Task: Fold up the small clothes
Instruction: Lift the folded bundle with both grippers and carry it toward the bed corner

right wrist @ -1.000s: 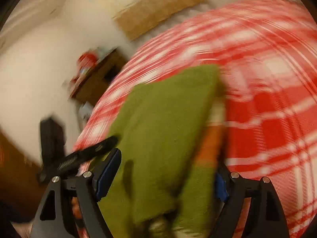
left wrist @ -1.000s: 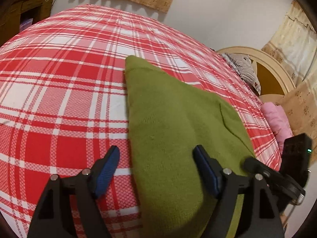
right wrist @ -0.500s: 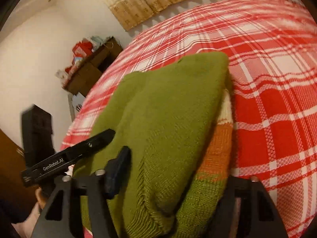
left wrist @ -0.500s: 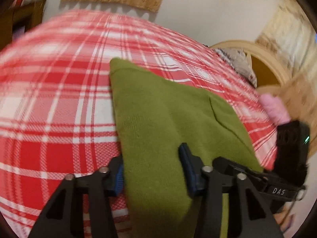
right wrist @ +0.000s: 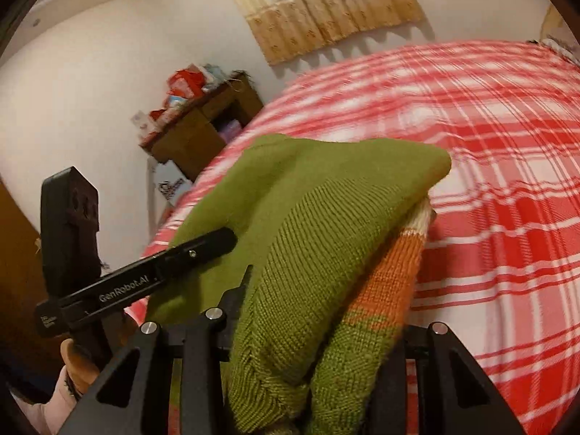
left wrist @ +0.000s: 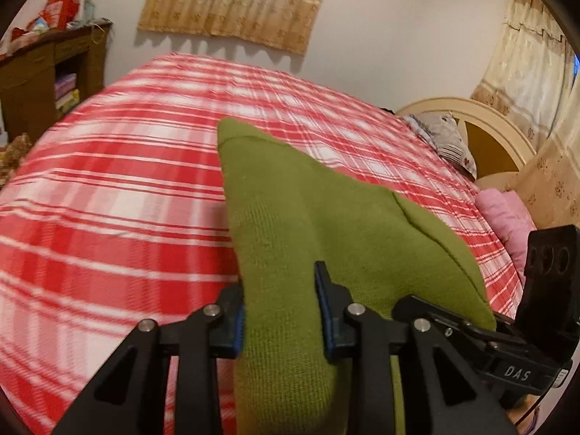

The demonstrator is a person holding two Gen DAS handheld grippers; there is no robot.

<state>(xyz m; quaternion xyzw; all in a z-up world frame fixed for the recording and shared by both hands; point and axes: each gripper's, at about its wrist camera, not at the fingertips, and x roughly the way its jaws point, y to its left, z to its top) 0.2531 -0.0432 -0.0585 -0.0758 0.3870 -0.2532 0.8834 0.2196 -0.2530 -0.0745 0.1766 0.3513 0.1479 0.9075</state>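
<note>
A green knitted sweater (left wrist: 308,224) with an orange and cream stripe (right wrist: 391,272) is lifted above the red plaid bed (left wrist: 108,199). My left gripper (left wrist: 281,311) is shut on one near edge of the sweater. My right gripper (right wrist: 319,326) is shut on the other near edge, with thick folded knit bunched between its jaws. The sweater's far end hangs toward the bedspread (right wrist: 507,145). Each gripper shows in the other's view: the right one (left wrist: 507,344) and the left one (right wrist: 108,282).
A brown cabinet (left wrist: 47,72) with clutter on top stands beyond the bed's far left corner. A cream headboard (left wrist: 482,127), a grey patterned pillow (left wrist: 446,137) and pink bedding (left wrist: 507,217) lie at the right. Curtains (left wrist: 235,3) hang on the far wall.
Both grippers went from open to shut on the sweater's near edges and lifted them off the bed.
</note>
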